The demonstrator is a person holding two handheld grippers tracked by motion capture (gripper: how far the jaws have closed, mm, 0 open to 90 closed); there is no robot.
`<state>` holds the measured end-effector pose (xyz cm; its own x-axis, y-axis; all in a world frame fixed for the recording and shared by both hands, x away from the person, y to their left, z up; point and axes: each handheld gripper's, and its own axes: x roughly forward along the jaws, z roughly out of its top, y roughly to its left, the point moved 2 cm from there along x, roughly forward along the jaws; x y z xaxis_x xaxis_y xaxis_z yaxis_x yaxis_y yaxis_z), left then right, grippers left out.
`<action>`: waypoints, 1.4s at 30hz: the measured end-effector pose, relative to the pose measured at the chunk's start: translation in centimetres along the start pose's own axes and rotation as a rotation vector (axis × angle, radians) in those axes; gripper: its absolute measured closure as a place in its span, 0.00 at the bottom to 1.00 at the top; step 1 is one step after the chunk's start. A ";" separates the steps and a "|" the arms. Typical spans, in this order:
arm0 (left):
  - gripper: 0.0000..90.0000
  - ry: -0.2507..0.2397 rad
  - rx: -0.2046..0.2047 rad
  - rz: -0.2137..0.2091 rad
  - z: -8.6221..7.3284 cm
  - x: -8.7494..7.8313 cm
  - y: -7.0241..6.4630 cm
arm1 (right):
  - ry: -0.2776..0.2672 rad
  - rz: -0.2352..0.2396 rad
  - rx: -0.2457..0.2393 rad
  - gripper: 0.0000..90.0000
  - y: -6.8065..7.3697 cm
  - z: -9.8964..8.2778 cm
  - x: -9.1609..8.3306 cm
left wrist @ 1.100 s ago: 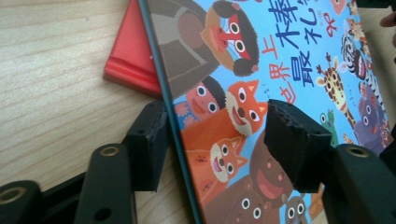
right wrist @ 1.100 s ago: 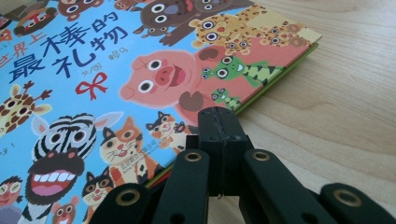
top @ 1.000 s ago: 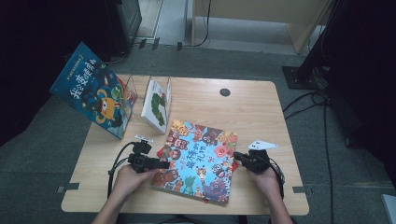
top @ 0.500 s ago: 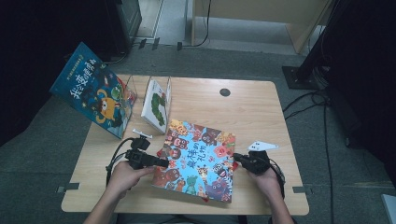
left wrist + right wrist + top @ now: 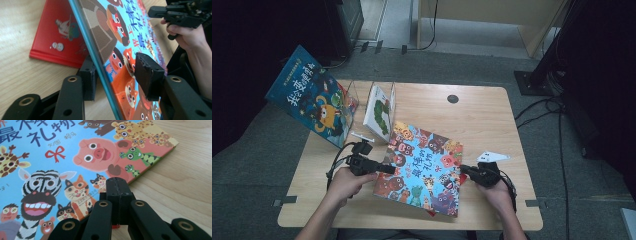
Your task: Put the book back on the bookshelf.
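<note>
Our left gripper (image 5: pixel 117 77) straddles the blue picture book's (image 5: pixel 422 167) left edge mid-table, jaws just been closing, not yet pinching; right gripper (image 5: pixel 117 188), pressed together, steadies it. It's stiff, glossy: grip the edge.

Hidden and cut-off bits

Thin red book (image 5: pixel 58 37) partly tucked under the big blue picture book with cartoon animals (image 5: pixel 120 45), far end out of sight. Blue book's top and bottom cut off in the left gripper view. Small white paper scrap (image 5: pixel 492 156) by the right gripper (image 5: pixel 466 172) too tiny to read. Black jaw tips cover a bit of the blue cover.
</note>
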<state>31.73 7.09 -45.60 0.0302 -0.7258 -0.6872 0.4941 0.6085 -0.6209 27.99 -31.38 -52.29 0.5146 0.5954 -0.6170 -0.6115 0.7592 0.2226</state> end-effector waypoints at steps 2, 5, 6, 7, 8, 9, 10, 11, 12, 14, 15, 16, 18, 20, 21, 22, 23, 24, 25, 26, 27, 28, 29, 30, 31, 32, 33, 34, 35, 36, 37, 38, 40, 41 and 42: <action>0.64 0.007 0.033 0.020 0.5 -0.9 -0.8 | -0.001 0.016 -0.007 1.00 0.3 0.1 0.2; 0.66 0.017 0.061 0.047 1.2 -2.3 -1.9 | -0.009 0.043 -0.035 1.00 0.9 0.2 0.7; 0.66 0.023 0.067 0.049 1.5 -2.6 -2.2 | -0.010 0.048 -0.043 1.00 1.2 0.3 0.9; 0.67 0.029 0.067 0.047 1.7 -2.9 -2.4 | -0.013 0.054 -0.050 1.00 1.4 0.4 1.0; 0.67 0.044 0.071 0.044 2.0 -3.1 -2.6 | -0.023 0.080 -0.051 1.00 1.6 0.5 1.2; 0.68 0.059 0.077 0.050 2.3 -3.1 -2.9 | -0.057 0.189 -0.025 1.00 2.0 0.7 1.5; 0.68 0.075 0.079 0.065 2.5 -3.1 -3.1 | -0.097 0.249 -0.020 1.00 2.7 0.9 1.9; 0.67 0.090 0.082 0.082 2.8 -3.1 -3.3 | -0.120 0.256 -0.040 1.00 3.5 1.3 2.1; 0.67 0.092 0.078 0.099 3.0 -3.1 -3.3 | -0.138 0.248 -0.064 1.00 4.2 1.7 2.3; 0.67 0.100 0.080 0.101 3.3 -3.2 -3.3 | -0.143 0.230 -0.049 1.00 4.8 2.2 2.6; 0.67 0.097 0.070 0.087 3.3 -3.2 -3.2 | -0.138 0.225 -0.055 1.00 4.8 2.3 2.6; 0.68 0.098 0.066 0.076 3.3 -3.2 -3.0 | -0.142 0.223 -0.071 1.00 4.8 2.2 2.5; 0.68 0.098 0.062 0.081 3.3 -3.1 -2.8 | -0.128 0.219 -0.070 1.00 4.5 2.0 2.4; 0.68 0.089 0.051 0.073 3.2 -3.1 -2.7 | -0.112 0.199 -0.063 1.00 3.9 1.7 2.2; 0.68 0.093 0.052 0.066 3.2 -3.2 -2.5 | -0.104 0.192 -0.058 1.00 3.6 1.5 2.1; 0.69 0.090 0.048 0.056 3.1 -3.2 -2.5 | -0.097 0.183 -0.058 1.00 3.4 1.4 2.0; 0.70 0.083 0.043 0.047 3.1 -3.2 -2.5 | -0.088 0.174 -0.060 1.00 3.2 1.3 1.9; 0.70 0.083 0.043 0.046 3.1 -3.2 -2.5 | -0.082 0.161 -0.060 1.00 2.9 1.1 1.8; 0.70 0.083 0.043 0.049 3.1 -3.2 -2.5 | -0.070 0.149 -0.056 1.00 2.7 1.0 1.6; 0.70 0.085 0.042 0.047 3.2 -3.2 -2.5 | -0.059 0.141 -0.059 1.00 2.5 0.9 1.5; 0.70 0.088 0.040 0.046 3.2 -3.2 -2.4 | -0.048 0.128 -0.062 1.00 2.3 0.7 1.4; 0.70 0.088 0.037 0.046 3.2 -3.2 -2.4 | -0.039 0.118 -0.063 1.00 2.0 0.6 1.3; 0.70 0.087 0.034 0.045 3.2 -3.2 -2.4 | -0.027 0.116 -0.064 1.00 1.8 0.5 1.2; 0.70 0.089 0.035 0.044 3.2 -3.2 -2.4 | -0.022 0.115 -0.059 1.00 1.7 0.3 1.1; 0.70 0.086 0.032 0.040 3.2 -3.2 -2.4 | -0.013 0.112 -0.057 1.00 1.5 0.2 1.0; 0.71 0.083 0.032 0.036 3.2 -3.2 -2.5 | 0.017 0.101 -0.061 1.00 1.3 0.0 1.1; 0.71 0.083 0.035 0.031 3.3 -3.2 -2.6 | 0.027 0.101 -0.075 1.00 1.2 -0.2 1.1; 0.71 0.086 0.034 0.029 3.3 -3.1 -2.7 | 0.027 0.105 -0.062 1.00 1.1 -0.3 1.0; 0.71 0.088 0.035 0.036 3.5 -3.0 -2.7 | 0.033 0.105 -0.055 1.00 1.1 -0.2 1.0; 0.70 0.094 0.038 0.045 3.6 -2.9 -2.8 | 0.035 0.102 -0.063 1.00 1.1 -0.2 1.0; 0.70 0.103 0.039 0.048 3.9 -2.8 -2.9 | 0.034 0.098 -0.073 1.00 1.1 -0.2 1.0; 0.70 0.106 0.035 0.044 4.2 -2.7 -3.0 | 0.036 0.099 -0.076 1.00 1.1 -0.1 1.1; 0.70 0.120 0.047 0.033 4.8 -2.4 -3.6 | 0.038 0.102 -0.077 1.00 1.2 0.0 1.3; 0.71 0.130 0.057 0.023 5.1 -2.2 -4.0 | 0.036 0.103 -0.080 1.00 1.3 0.1 1.4; 0.72 0.139 0.073 0.027 5.4 -2.0 -4.4 | 0.031 0.113 -0.083 1.00 1.4 0.1 1.6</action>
<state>34.16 4.14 -39.43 -0.0741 -0.6551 -0.7519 0.5564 0.5985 -0.5763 28.04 -29.37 -52.87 0.4217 0.6662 -0.6151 -0.7128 0.6628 0.2293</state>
